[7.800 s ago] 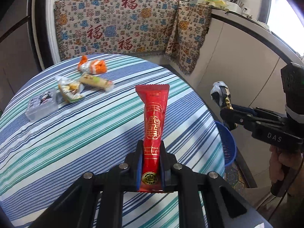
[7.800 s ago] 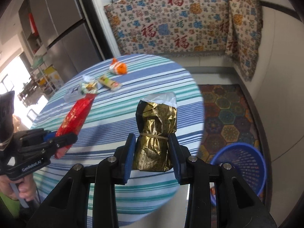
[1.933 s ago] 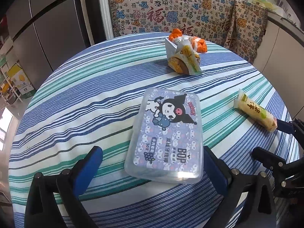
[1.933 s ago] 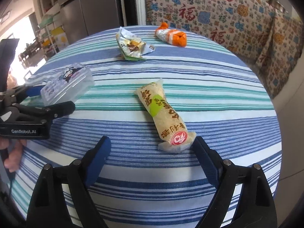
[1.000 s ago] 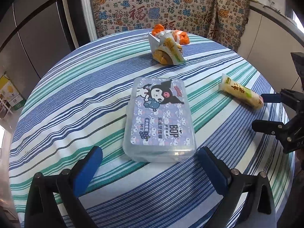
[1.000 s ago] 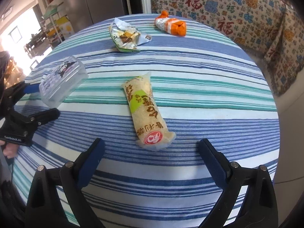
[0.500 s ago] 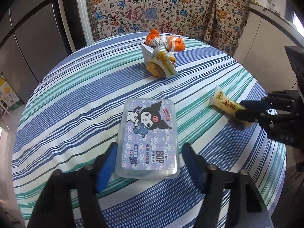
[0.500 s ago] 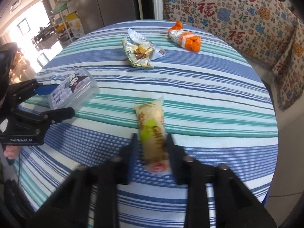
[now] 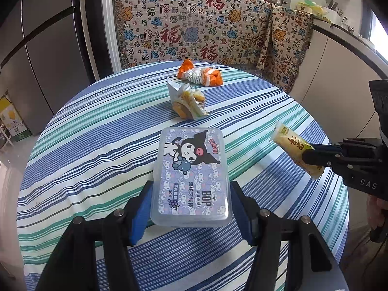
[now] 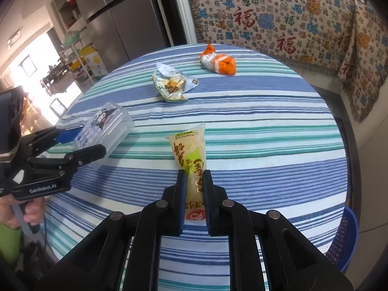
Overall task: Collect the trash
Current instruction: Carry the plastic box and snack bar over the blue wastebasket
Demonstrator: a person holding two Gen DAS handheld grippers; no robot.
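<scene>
Left wrist view: your left gripper (image 9: 191, 201) clamps box (image 9: 191, 172) between blue pads, lifted off table (image 9: 97, 145). Your right gripper (image 10: 194, 181) pinches yellow packet (image 10: 191, 155) lengthwise, tip forward.

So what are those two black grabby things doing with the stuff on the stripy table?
A person is picking up trash with a tool in each hand. The left tool is shut on a clear plastic box with a cartoon on its lid. The right tool is shut on a yellow snack packet. An opened wrapper and an orange packet lie on the table. A blue basket sits beside the table.
</scene>
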